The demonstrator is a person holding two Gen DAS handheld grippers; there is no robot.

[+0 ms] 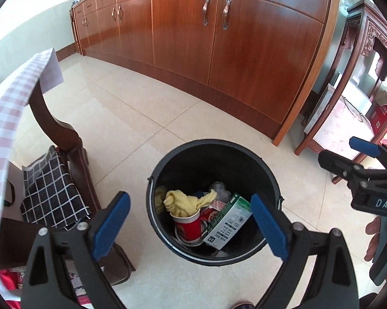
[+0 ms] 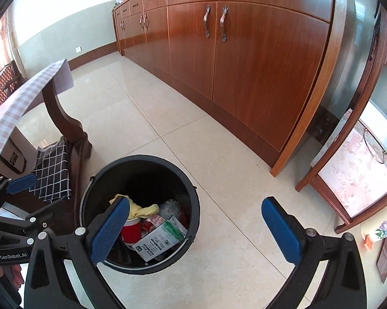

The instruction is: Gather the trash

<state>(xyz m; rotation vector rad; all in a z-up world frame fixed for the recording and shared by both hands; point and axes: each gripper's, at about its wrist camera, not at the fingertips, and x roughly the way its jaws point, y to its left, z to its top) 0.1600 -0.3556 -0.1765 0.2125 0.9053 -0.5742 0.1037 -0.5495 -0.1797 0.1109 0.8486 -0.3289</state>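
Left gripper [image 1: 190, 221]: jaws spread wide, nothing between the blue pads, nothing held. It hangs tilted steeply down over the black bin [image 1: 152, 193], which lies straight ahead at twelve o'clock from it; the bin's open mouth shows framed between the two fingers. This is the nearer hand, centred on the opening.

Right gripper [image 2: 196, 226]: jaws likewise at full spread and empty. From here the bin [image 2: 95, 180] sits off-centre, towards ten or eleven o'clock, with only the left finger overlapping the rim and the right finger over bare floor tile [image 2: 232, 257]. In the left wrist view the same gripper shows at about three o'clock of the bin, clear of the rim, a hand [image 1: 379, 239] on its grip.

Contents of the bin, left to right: a crumpled yellow cloth [image 1: 185, 202] draped over and into a red paper cup [image 1: 189, 228] that stands roughly upright; a red-and-white wrapper just beside it; a green-and-white carton [image 1: 229, 221] lying tilted, long axis running from seven to one o'clock, leaning on the bin wall; a clear crumpled plastic piece [image 1: 220, 190] behind.

Judgement: both claws appear done with their loads, and no loose trash shows on the visible floor. Any next pickup lies outside these views, probably on the checked-cloth table [image 1: 2, 118] at nine o'clock
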